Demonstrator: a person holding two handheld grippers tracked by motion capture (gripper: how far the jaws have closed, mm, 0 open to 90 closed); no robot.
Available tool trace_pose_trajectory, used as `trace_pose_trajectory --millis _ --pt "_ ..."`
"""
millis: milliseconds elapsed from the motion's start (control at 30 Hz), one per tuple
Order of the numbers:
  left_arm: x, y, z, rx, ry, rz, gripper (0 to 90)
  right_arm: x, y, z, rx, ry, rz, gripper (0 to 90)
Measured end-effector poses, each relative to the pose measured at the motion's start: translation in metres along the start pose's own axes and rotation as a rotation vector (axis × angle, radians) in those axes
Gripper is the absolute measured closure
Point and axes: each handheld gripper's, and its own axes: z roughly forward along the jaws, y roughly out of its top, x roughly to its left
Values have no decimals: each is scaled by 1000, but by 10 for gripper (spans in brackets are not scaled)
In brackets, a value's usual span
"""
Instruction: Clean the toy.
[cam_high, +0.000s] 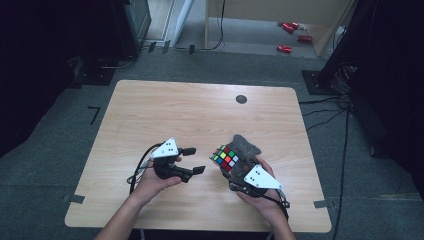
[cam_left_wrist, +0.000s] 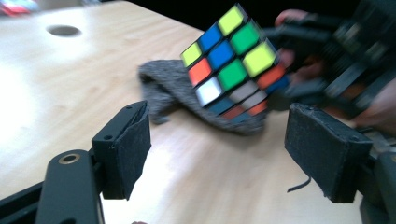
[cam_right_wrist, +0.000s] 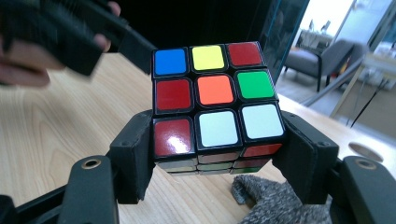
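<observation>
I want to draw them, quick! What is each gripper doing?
Left gripper: open, holding nothing.
Right gripper: closed on the multicoloured plastic puzzle cube.

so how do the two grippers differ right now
The right gripper is shut on the puzzle cube, its pads pressed to the cube's two sides; the left gripper is open and holds nothing. The right gripper lifts the cube above the grey cloth; the left gripper hovers over bare table, its jaws pointing toward the cube. Both are black, hand-held, and carry a grey three-cornered plate.
</observation>
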Motion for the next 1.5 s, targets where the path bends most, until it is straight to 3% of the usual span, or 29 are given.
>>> trace_pose_trajectory --millis 200,333,433,600,800,900,1067,1200,1367,1433,1500 --pt "-9 -9 13 18 99 129 231 -3 7 -3 -15 12 104 341" --pt "-13 -13 18 -4 126 196 231 2 11 0 -14 33 149 341" --pt "-19 -16 22 -2 153 289 221 7 14 2 -6 38 176 341" --pt "-27 -20 31 3 177 351 194 15 18 7 2 49 197 341" --pt "-31 -21 32 -40 207 362 188 22 17 13 35 60 235 341" --pt "-37 -25 34 -64 288 449 202 25 17 14 42 50 249 341" --pt "-40 -30 39 -49 307 470 240 24 17 16 58 52 348 341" --pt "-41 -29 37 -69 318 470 305 28 17 18 75 61 366 341" --pt "-40 -27 33 -78 300 457 340 24 18 19 52 80 428 339" --pt "-39 -26 33 -60 287 444 341 23 18 18 60 84 425 328" --pt "-34 -27 32 -36 300 423 341 18 21 14 48 76 439 298"
